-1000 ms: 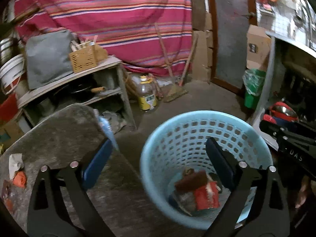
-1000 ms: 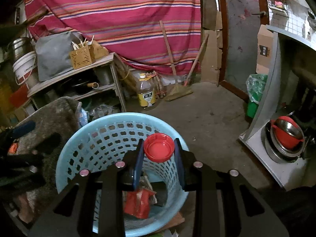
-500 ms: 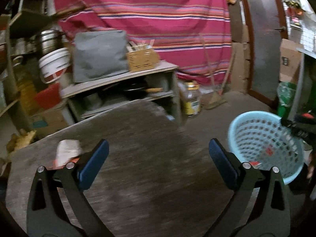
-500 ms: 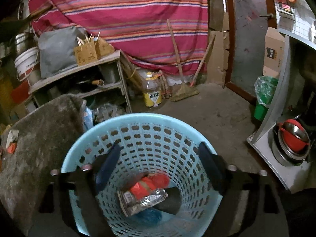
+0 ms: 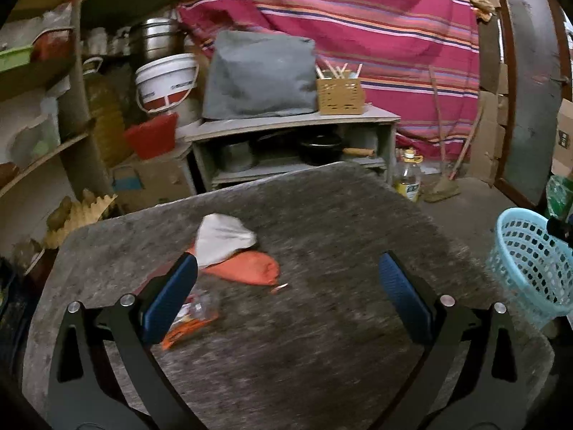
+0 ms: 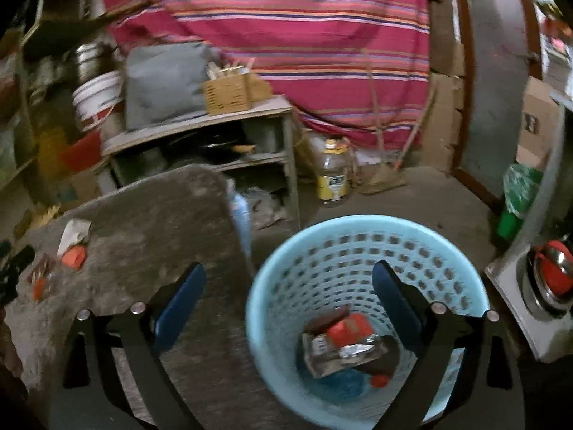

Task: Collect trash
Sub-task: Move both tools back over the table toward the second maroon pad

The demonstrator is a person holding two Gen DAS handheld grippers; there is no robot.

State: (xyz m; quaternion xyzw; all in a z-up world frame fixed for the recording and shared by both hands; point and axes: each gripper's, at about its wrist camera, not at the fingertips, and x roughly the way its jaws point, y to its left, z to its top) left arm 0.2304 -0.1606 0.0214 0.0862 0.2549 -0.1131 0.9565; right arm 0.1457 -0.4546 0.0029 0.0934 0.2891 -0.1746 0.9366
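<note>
My left gripper (image 5: pixel 286 297) is open and empty above the grey table (image 5: pixel 322 358). On the table lie a white crumpled paper (image 5: pixel 224 238), an orange wrapper (image 5: pixel 247 268) and a clear wrapper with orange print (image 5: pixel 193 317) by the left finger. My right gripper (image 6: pixel 288 308) is open and empty over the rim of the light blue basket (image 6: pixel 343 236), which holds wrappers (image 6: pixel 343 347) and a red cap (image 6: pixel 379 380). The basket also shows in the left wrist view (image 5: pixel 530 265) at the right edge. The table trash also shows in the right wrist view (image 6: pixel 73 240).
A grey shelf unit (image 5: pixel 293 143) with pots, a grey bag and a wicker box stands behind the table. An oil bottle (image 6: pixel 333 175) and a broom (image 6: pixel 386 165) stand on the floor by the striped cloth. A green bin (image 6: pixel 515 208) and steel bowls (image 6: pixel 551 279) are at the right.
My right gripper opened and dropped the red cap into the basket, then shifted left. My left gripper swung left from the basket to over the table trash.
</note>
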